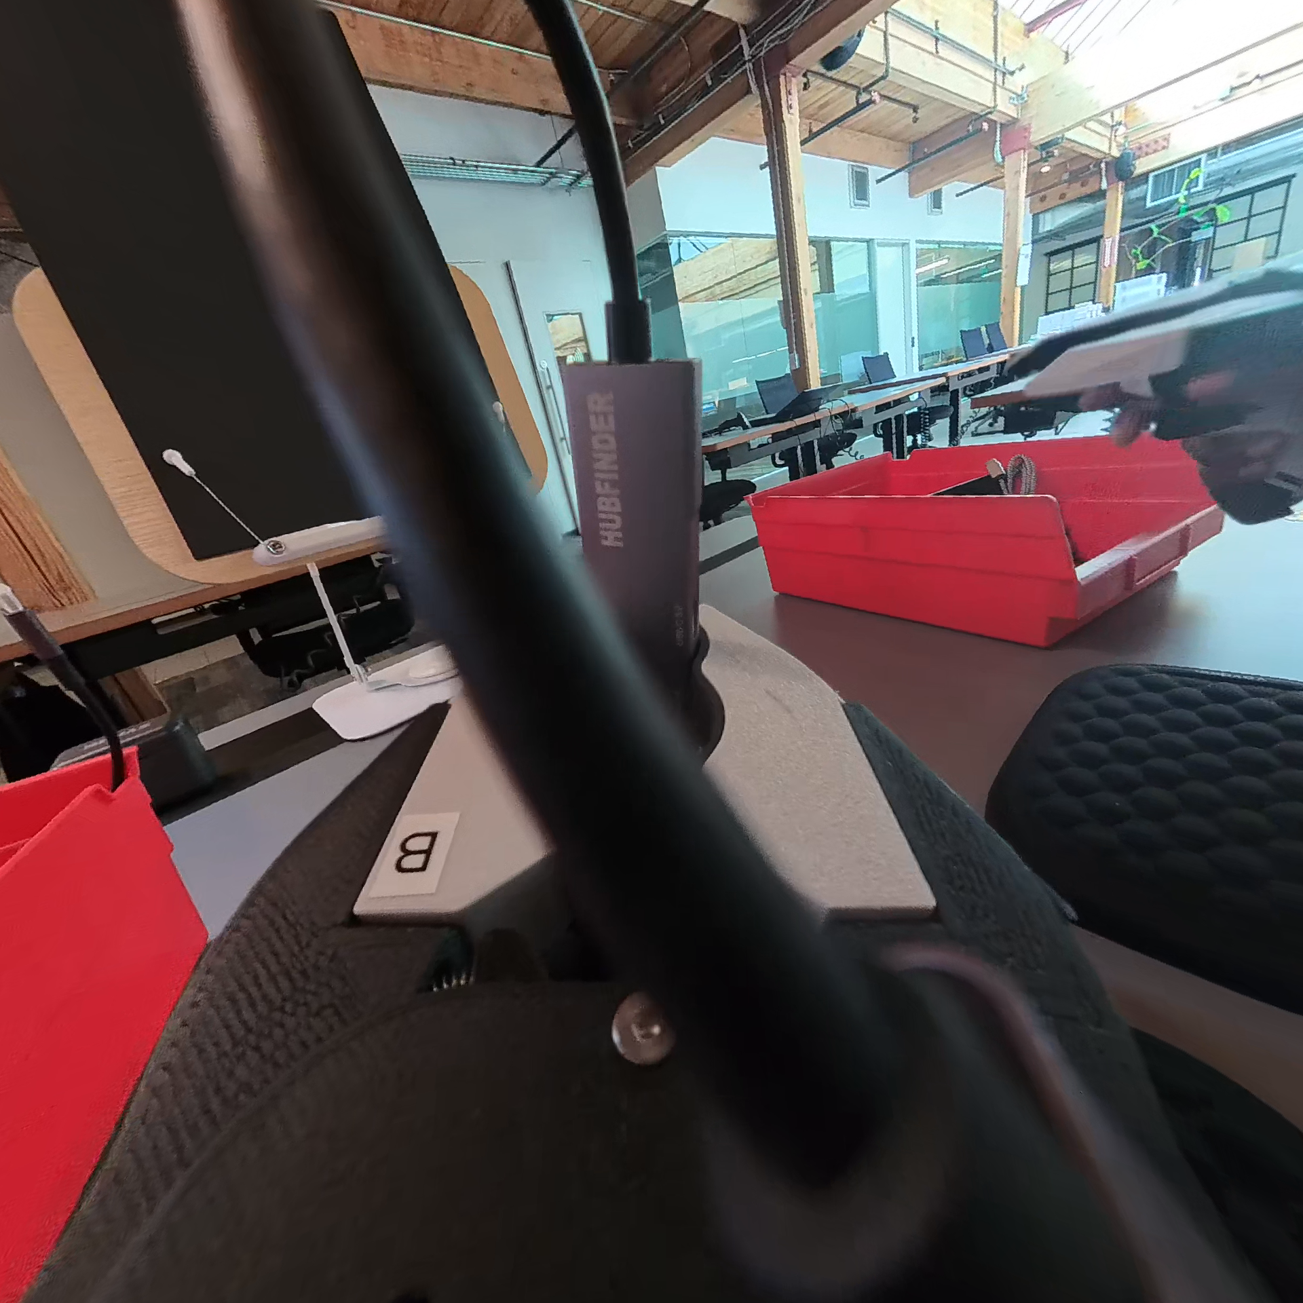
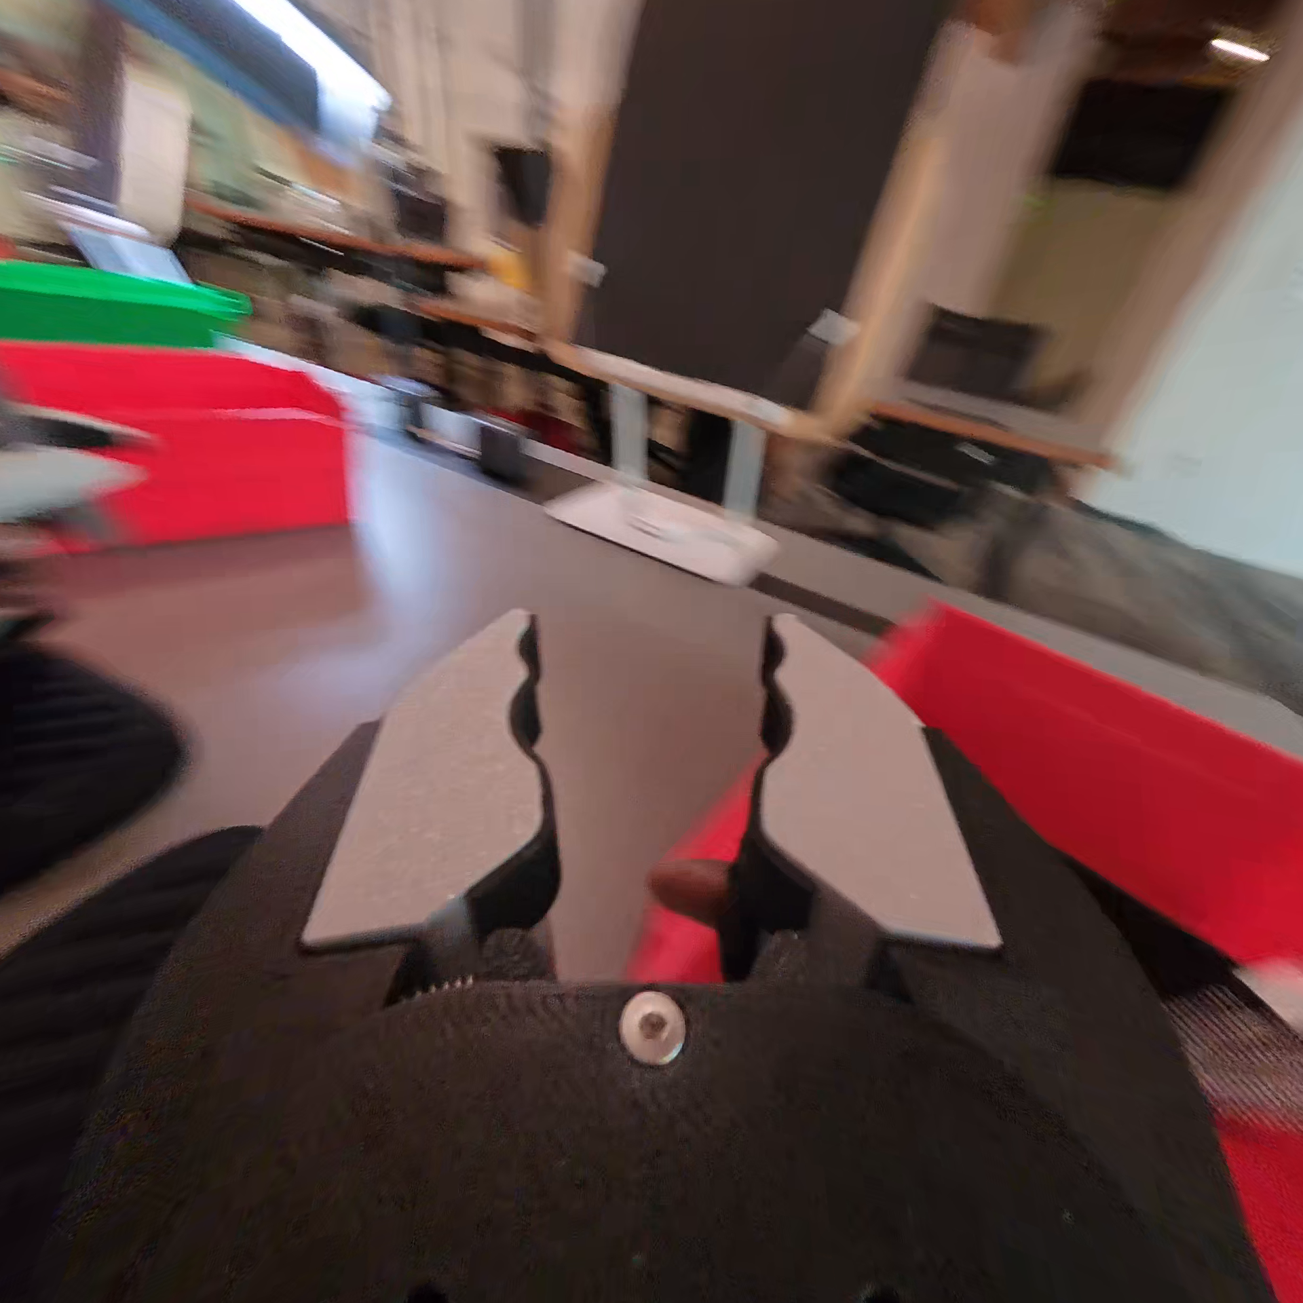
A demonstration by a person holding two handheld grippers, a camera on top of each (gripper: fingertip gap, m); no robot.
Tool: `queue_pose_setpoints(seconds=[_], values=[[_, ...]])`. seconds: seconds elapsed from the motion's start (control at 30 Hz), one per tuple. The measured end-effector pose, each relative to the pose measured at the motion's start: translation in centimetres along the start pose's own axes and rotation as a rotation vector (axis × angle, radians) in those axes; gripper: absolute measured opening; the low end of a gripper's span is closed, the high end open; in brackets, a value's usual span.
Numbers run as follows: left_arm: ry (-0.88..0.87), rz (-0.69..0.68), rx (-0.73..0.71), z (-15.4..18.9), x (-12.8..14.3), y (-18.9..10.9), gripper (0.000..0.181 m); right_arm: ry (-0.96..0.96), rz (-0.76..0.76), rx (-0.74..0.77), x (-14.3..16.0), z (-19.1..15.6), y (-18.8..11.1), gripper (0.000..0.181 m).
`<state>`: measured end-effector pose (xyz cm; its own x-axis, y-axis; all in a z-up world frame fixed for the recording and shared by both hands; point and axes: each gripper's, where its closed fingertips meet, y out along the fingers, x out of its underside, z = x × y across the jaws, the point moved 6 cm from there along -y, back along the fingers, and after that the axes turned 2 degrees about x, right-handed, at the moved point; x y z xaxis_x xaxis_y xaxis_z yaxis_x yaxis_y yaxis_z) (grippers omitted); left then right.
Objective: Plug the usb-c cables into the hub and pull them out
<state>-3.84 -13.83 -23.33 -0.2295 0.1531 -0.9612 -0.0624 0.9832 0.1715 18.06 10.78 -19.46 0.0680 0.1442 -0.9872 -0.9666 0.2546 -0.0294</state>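
My left gripper [image 1: 656,649] is shut on the lower end of a grey hub [image 1: 638,493] and holds it upright above the table. The hub's own black cable [image 1: 606,211] leaves its top and loops close across the left wrist view. A dark usb-c cable [image 1: 49,656] with a silver plug sticks up out of a red bin [image 1: 77,952] at the left. A braided cable [image 1: 1019,479] lies in another red bin [image 1: 916,564] at the right. My right gripper [image 2: 649,634] is open and empty; it also shows blurred in the left wrist view [image 1: 1156,374], above that bin.
A white lamp base [image 1: 366,705] stands at the far table edge, also in the right wrist view [image 2: 663,529]. A black mesh pad [image 1: 1163,811] lies at the right. A green bin [image 2: 106,303] stands behind a red bin [image 2: 211,437]. The dark table [image 2: 423,599] lies between the bins. The left gripper's tips are roughly 25 cm from the right gripper's.
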Motion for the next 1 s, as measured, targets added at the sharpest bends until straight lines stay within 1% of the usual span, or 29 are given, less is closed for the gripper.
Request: queue_pose_setpoints(seconds=[0.03, 0.07, 0.1, 0.17, 0.27, 0.33, 0.37, 0.47, 0.53, 0.57, 0.6, 0.63, 0.67, 0.7, 0.77, 0.87, 0.9, 1.0], values=[[-0.001, -0.006, 0.002, 0.0, 0.1, 0.0, 0.018, -0.011, 0.057, -0.141, -0.7, -2.4, 0.4, 0.073], [0.000, -0.013, 0.009, 0.1, 0.1, 0.1, 0.018, -0.030, 0.098, -0.259, -1.3, -4.8, 0.6, 0.077], [0.000, -0.021, 0.020, 0.2, 0.2, 0.2, 0.018, -0.051, 0.126, -0.350, -1.7, -7.0, 1.0, 0.078], [0.012, -0.038, 0.046, 0.6, 0.3, 0.4, 0.018, -0.068, 0.160, -0.480, -2.2, -11.2, 1.7, 0.076], [0.085, -0.056, 0.082, 1.4, 0.3, 0.6, 0.018, 0.002, 0.222, -0.604, -2.7, -16.3, 2.7, 0.063], [0.168, -0.098, 0.073, 1.8, 0.5, 0.9, 0.018, 0.044, 0.238, -0.612, -2.8, -18.3, 3.7, 0.056], [0.215, -0.123, 0.069, 2.0, 0.6, 1.0, 0.018, 0.034, 0.240, -0.606, -2.9, -18.9, 4.2, 0.053], [0.363, -0.192, 0.078, 2.9, 1.1, 1.4, 0.019, -0.079, 0.221, -0.580, -2.8, -20.1, 5.2, 0.051], [0.454, -0.234, 0.101, 3.6, 1.6, 1.7, 0.019, -0.132, 0.171, -0.558, -2.4, -20.3, 5.7, 0.048], [0.496, -0.250, 0.111, 4.0, 1.7, 1.9, 0.020, -0.126, 0.128, -0.557, -2.1, -20.5, 6.0, 0.043], [0.538, -0.260, 0.118, 4.2, 1.9, 2.0, 0.019, -0.106, 0.069, -0.553, -1.7, -20.6, 6.3, 0.032], [0.574, -0.266, 0.123, 4.5, 2.0, 2.0, 0.018, -0.092, 0.011, -0.538, -1.2, -20.5, 6.6, 0.018], [0.599, -0.269, 0.128, 4.7, 2.0, 2.0, 0.017, -0.095, -0.023, -0.522, -0.8, -20.4, 6.7, 0.013], [0.614, -0.280, 0.124, 4.7, 2.2, 2.1, 0.017, -0.113, -0.037, -0.513, -0.6, -20.3, 6.7, 0.012], [0.620, -0.280, 0.136, 4.8, 2.3, 2.2, 0.019, -0.135, -0.045, -0.506, -0.3, -20.2, 6.4, 0.010], [0.577, -0.263, 0.153, 4.8, 2.2, 2.3, 0.022, -0.104, -0.023, -0.497, -0.6, -19.5, 5.9, 0.009], [0.551, -0.258, 0.138, 4.6, 2.2, 2.3, 0.025, -0.095, -0.005, -0.481, -0.8, -19.0, 5.7, 0.009], [0.435, -0.248, 0.095, 3.5, 1.9, 2.0, 0.025, -0.068, 0.059, -0.369, -2.3, -16.0, 5.3, 0.009]])
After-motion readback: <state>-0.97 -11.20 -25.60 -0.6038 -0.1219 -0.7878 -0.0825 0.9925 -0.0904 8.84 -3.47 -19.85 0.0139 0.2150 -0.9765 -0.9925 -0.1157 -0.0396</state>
